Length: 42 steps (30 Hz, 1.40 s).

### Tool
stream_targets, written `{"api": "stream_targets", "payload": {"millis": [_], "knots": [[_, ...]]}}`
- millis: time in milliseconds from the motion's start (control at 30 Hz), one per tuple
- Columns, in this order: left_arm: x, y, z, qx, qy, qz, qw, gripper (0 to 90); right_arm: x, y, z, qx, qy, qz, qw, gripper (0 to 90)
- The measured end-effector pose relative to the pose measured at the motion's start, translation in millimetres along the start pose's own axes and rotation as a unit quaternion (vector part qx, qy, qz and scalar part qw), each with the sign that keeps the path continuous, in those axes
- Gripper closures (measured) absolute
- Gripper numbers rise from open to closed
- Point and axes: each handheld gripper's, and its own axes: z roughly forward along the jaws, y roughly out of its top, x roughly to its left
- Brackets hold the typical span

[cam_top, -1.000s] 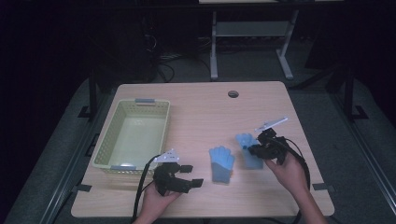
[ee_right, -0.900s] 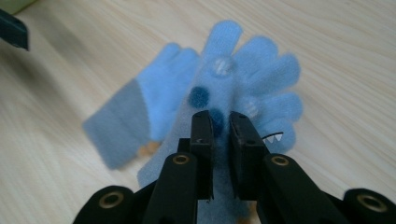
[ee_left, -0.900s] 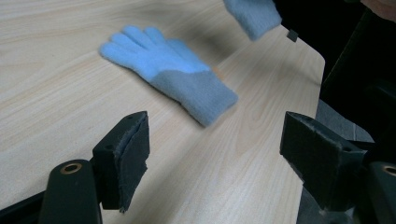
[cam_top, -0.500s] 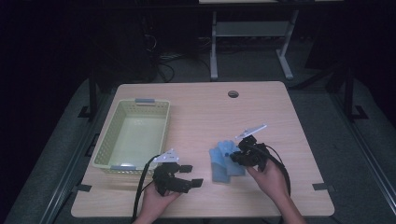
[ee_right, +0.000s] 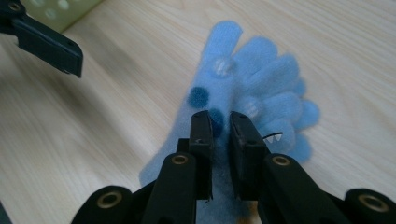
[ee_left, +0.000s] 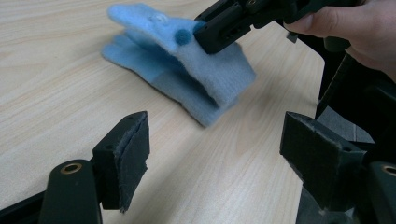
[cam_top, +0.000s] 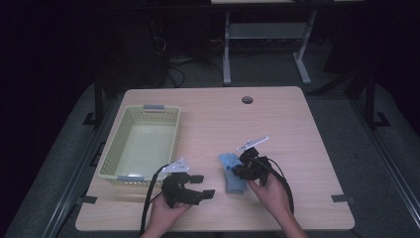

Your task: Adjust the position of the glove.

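Nearest the table's front edge, the left gripper (cam_top: 194, 190) sits low in the person's left hand (cam_top: 166, 210) with its jaws spread wide and nothing between them, aimed at the gloves, probably parked there ready to help.

Just past it, the right gripper (ee_right: 219, 133) is pinched down on the top blue fleece glove (ee_right: 224, 100), laying it over a second blue glove (ee_left: 140, 60) so the two stack as a pair. The grip looks like it's on the cuff end, though that part's half hidden. The right hand (cam_top: 270, 191) angles inward toward the table's middle, wrist low.

Further back at the left sits an empty pale green basket (cam_top: 115, 156), likely where the pair ends up.
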Motion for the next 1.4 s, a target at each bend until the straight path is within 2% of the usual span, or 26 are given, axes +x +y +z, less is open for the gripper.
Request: {"api": "stream_targets", "payload": {"millis": [200,267,367,400,467,533,633,700,733,800,867,933,1000,1033,1133,1200,1300,1400], "knots": [[1.1,-0.3,-0.4,0.002,0.0,-0.004,1.0,23.8,0.6,-4.0,9.6,0.007,-0.01,0.005,0.9999,79.8],[1.1,-0.4,-0.2,0.002,0.0,-0.005,1.0,23.7,0.4,-8.7,18.8,0.016,-0.025,0.005,0.9996,74.9],[1.4,-0.4,0.0,0.004,0.001,-0.004,1.0,23.8,-2.5,-11.4,21.8,0.014,-0.027,0.012,0.9995,67.6],[1.4,-0.4,0.0,0.004,0.001,-0.004,1.0,23.9,-2.5,-11.4,21.8,0.014,-0.027,0.012,0.9995,67.6],[1.9,-0.4,0.5,0.004,0.001,-0.003,1.0,24.0,-3.5,-11.1,13.3,-0.01,-0.027,0.009,0.9995,71.3],[1.9,-0.5,1.6,0.004,0.003,-0.003,1.0,24.0,-4.8,-11.9,10.8,-0.014,-0.024,0.011,0.9996,73.5],[1.4,-1.1,3.2,0.006,-0.004,-0.013,0.9999,27.1,-5.9,-13.4,13.8,-0.005,-0.022,0.009,0.9997,74.1],[0.0,-1.9,5.7,0.006,-0.007,-0.031,0.9995,27.6,-7.5,-16.6,21.9,0.007,-0.014,0.016,0.9997,73.1],[0.0,-1.9,5.7,0.006,-0.007,-0.031,0.9995,28.5,-7.5,-16.6,21.9,0.007,-0.014,0.016,0.9997,73.1],[-0.2,-1.7,7.8,0.011,-0.007,-0.04,0.9991,29.2,-10.4,-17.6,22.1,-0.002,-0.006,0.022,0.9997,70.7],[0.2,-1.0,8.6,0.01,-0.003,-0.042,0.9991,30.3,-10.3,-17.5,19.7,-0.006,-0.006,0.023,0.9997,69.1],[1.4,1.6,12.0,0.01,-0.001,-0.051,0.9986,30.2,-12.2,-18.7,11.8,-0.018,-0.004,0.033,0.9993,60.3],[4.4,6.4,19.7,0.018,0.004,-0.066,0.9976,30.2,-16.1,-21.0,7.6,-0.021,0.0,0.037,0.9991,56.8],[4.4,6.4,19.7,0.018,0.004,-0.066,0.9976,30.3,-16.1,-21.0,7.6,-0.021,0.0,0.037,0.9991,56.8],[7.4,9.9,27.7,0.025,0.007,-0.081,0.9964,30.7,-25.2,-26.9,0.5,-0.026,0.012,0.058,0.9979,50.6],[9.5,12.9,35.3,0.027,0.006,-0.102,0.9944,30.1,-30.8,-31.2,-4.3,-0.027,0.017,0.073,0.9968,47.5],[11.4,16.1,44.0,0.029,0.004,-0.118,0.9925,31.7,-39.5,-38.4,-9.8,-0.036,0.034,0.093,0.9944,47.0],[13.4,19.6,51.4,0.034,0.004,-0.131,0.9908,34.5,-45.5,-45.1,-10.8,-0.043,0.056,0.12,0.9903,47.3]]}}
